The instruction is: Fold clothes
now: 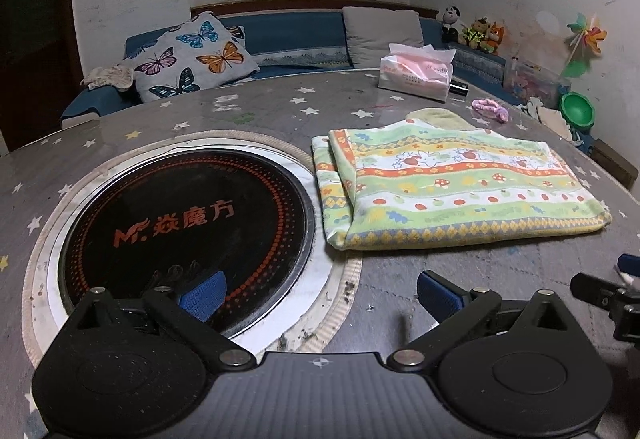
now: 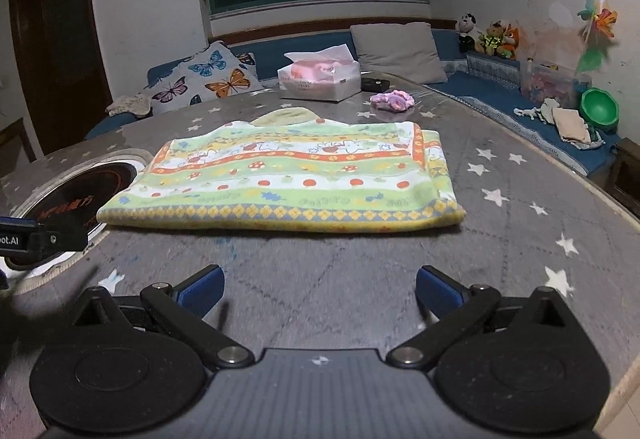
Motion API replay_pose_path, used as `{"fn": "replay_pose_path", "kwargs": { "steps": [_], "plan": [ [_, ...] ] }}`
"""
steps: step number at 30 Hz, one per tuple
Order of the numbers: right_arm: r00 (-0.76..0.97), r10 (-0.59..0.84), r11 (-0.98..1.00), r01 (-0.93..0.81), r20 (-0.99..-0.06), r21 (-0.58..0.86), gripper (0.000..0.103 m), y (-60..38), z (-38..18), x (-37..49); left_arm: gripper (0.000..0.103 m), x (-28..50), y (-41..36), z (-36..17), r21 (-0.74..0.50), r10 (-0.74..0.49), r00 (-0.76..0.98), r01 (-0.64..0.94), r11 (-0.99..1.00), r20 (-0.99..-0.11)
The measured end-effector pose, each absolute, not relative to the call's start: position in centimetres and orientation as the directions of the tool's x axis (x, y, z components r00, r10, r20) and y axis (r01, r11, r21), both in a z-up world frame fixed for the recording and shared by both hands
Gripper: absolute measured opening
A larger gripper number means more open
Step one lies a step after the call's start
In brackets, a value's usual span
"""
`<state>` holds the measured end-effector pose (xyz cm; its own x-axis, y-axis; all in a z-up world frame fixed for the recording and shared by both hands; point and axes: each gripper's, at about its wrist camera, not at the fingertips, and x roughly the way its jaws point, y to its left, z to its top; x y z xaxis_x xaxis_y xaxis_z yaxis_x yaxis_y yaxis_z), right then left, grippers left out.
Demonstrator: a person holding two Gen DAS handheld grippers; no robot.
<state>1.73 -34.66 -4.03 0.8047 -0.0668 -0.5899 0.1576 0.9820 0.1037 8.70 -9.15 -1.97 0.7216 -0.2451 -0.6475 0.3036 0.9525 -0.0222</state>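
A folded garment (image 1: 460,187) with green, yellow and orange patterned stripes lies flat on the grey star-print table; it also shows in the right wrist view (image 2: 296,179). My left gripper (image 1: 320,295) is open and empty, low over the table in front of the garment's left corner, partly over the round cooktop. My right gripper (image 2: 320,291) is open and empty, just in front of the garment's near edge. The right gripper shows at the right edge of the left wrist view (image 1: 612,295).
A black round cooktop (image 1: 180,231) is set into the table left of the garment. A tissue box (image 2: 320,79) and a pink hair tie (image 2: 392,101) lie behind it. A blue sofa with cushions (image 2: 208,79) runs behind the table.
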Motion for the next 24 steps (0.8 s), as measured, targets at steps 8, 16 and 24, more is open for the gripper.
{"fn": "replay_pose_path", "kwargs": {
  "steps": [8,16,24],
  "plan": [
    [0.804,-0.106,0.981,0.182,-0.584,0.072,0.103,-33.5,-4.4,0.2,0.103,7.2,-9.0,-1.8,-0.021,-0.251,0.728,0.309,0.951,-0.638],
    [0.797,-0.147,0.982,0.187,-0.585,0.008,0.103,-32.4,-4.8,-0.7,0.103,5.7,-9.2,-2.5,-0.030,-0.272,0.704,0.336,0.941,-0.656],
    [0.791,-0.160,0.980,0.197,-0.590,-0.003,0.103,-32.1,-4.8,-1.0,0.103,4.7,-9.8,-2.8,-0.033,-0.298,0.682,0.373,0.927,-0.667]
  ]
}}
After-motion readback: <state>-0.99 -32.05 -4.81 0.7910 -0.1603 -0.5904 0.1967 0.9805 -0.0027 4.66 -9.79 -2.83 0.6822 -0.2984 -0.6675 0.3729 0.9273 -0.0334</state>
